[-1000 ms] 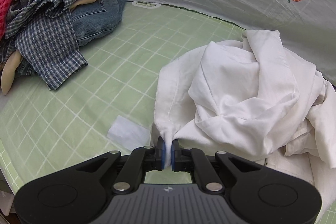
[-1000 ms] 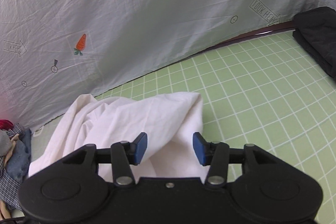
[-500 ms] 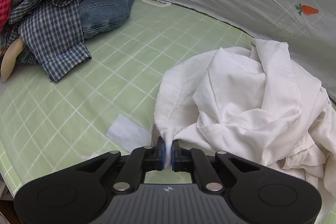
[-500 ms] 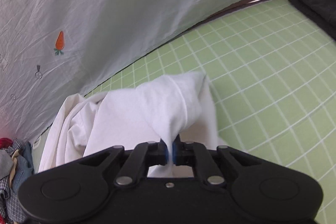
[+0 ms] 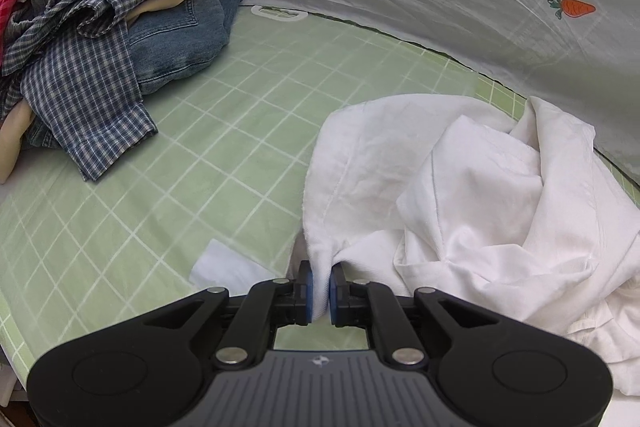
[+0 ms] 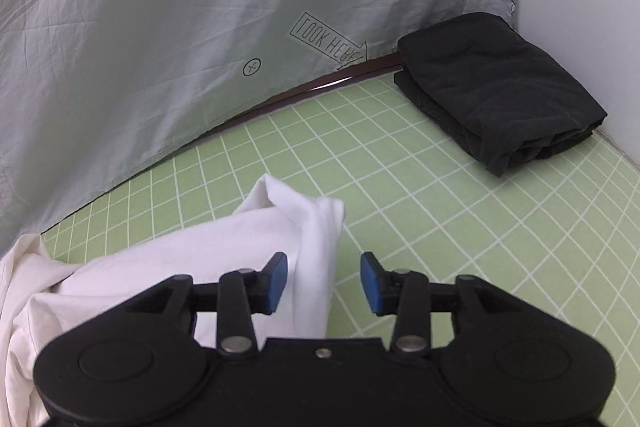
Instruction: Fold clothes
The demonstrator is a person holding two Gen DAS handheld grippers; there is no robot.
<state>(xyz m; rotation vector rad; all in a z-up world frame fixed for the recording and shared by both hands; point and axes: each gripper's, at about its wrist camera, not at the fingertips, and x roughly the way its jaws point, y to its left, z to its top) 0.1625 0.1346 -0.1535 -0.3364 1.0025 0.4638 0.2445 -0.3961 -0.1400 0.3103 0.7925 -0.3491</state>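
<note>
A crumpled white garment (image 5: 460,195) lies on the green grid mat (image 5: 200,155). My left gripper (image 5: 319,293) is shut on a bunched edge of it at the garment's near left side. In the right wrist view the same white garment (image 6: 240,243) lies in a loose fold, and a part of it passes between the open fingers of my right gripper (image 6: 323,281). The blue pads (image 6: 278,281) stand wide apart and do not pinch the cloth.
A heap of unfolded clothes (image 5: 100,27), with plaid, denim, grey and red pieces, sits at the far left. A folded black garment (image 6: 496,103) lies at the far right of the mat. A printed grey sheet (image 6: 200,27) hangs behind. A small white patch (image 5: 224,265) lies on the mat.
My right gripper, shut on the white garment half a second ago, has opened and swung right towards the black garment. My left gripper keeps its hold and has drifted slightly.
</note>
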